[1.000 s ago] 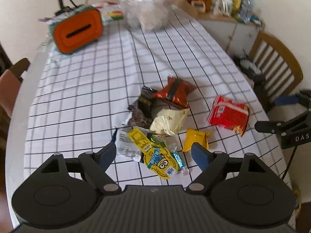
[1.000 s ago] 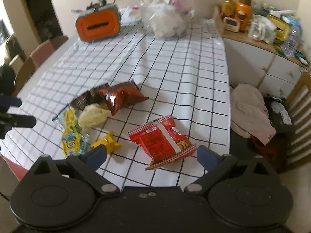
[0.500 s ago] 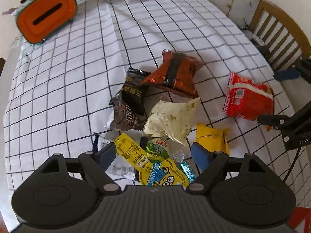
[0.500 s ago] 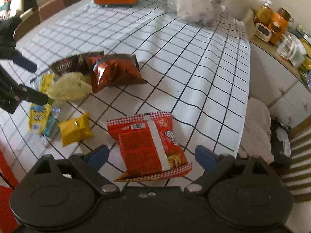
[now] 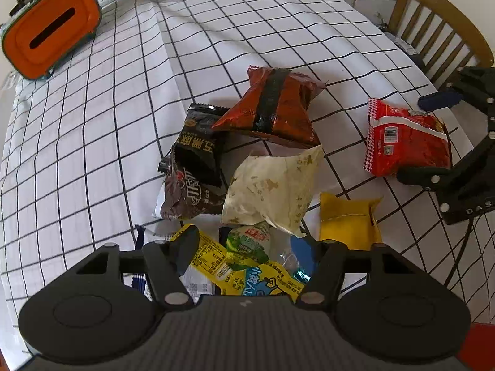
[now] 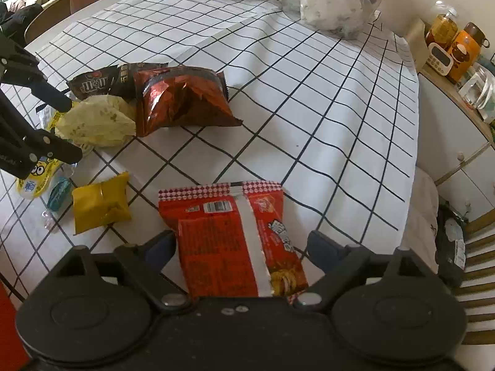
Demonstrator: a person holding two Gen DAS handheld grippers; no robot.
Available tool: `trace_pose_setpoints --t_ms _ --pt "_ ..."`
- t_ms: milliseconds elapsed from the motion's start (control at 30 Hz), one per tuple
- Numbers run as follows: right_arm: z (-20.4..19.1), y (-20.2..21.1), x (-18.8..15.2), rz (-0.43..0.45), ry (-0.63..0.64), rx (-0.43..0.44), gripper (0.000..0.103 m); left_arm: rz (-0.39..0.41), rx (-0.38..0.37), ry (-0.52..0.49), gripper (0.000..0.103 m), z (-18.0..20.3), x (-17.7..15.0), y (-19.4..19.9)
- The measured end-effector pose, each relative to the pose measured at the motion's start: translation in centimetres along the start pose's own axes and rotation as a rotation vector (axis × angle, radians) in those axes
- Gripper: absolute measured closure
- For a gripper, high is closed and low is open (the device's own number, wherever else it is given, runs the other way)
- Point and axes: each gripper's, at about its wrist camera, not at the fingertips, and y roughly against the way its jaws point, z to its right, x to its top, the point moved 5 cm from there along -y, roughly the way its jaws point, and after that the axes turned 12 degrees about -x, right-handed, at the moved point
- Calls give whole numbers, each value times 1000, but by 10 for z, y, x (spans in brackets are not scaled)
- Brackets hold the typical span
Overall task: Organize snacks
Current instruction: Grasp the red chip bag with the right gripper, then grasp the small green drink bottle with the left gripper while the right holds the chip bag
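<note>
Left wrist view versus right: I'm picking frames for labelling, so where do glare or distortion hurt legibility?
Left wrist view: fisheye bends the tablecloth grid, copper foil bag shows mild sheen. Right wrist view: strong glare on that bag, red packet sharp and readable.

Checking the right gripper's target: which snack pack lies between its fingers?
The red pack, lying apart from the pile, between the open right gripper's fingers.

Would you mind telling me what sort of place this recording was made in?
Probably a home dining area: a table under a checked tablecloth, a wooden chair beside it, and a sideboard holding jars.
</note>
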Motion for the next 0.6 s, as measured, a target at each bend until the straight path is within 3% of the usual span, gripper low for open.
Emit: trace_pose_setpoints --t_ms 300,600 --pt "-10 -2 -3 8 7 10 30 41 -3 -75 70 5 -11 1" --pt "-18 13 -15 16 -47 24 32 104 -62 28 88 -9 -19 12"
